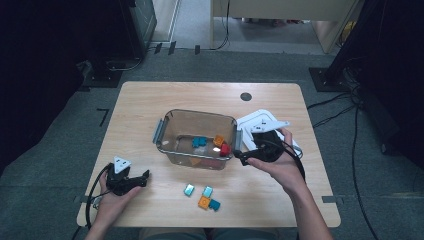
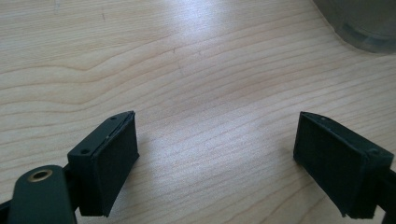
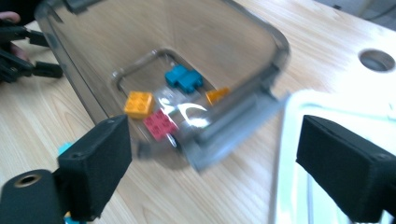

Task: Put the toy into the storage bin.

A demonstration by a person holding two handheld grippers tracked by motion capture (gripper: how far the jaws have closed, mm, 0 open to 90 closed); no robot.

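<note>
While the left gripper (image 1: 146, 175) rests wide open on the pale wood-grain table (image 1: 140, 100), four glossy bricks (image 1: 202, 196) remain outside; several already lie in the clear rounded plastic bin (image 1: 172, 116), beside which the right gripper (image 1: 240, 157) hangs, jaws wide, empty.

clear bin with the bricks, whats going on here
A person is sorting toy bricks into the clear bin mid-table. The right claw sits at the bin's right end, open and empty; a red brick lies inside with blue and orange ones. The left claw rests open on the table. Four bricks remain outside, in front of the bin.
</note>
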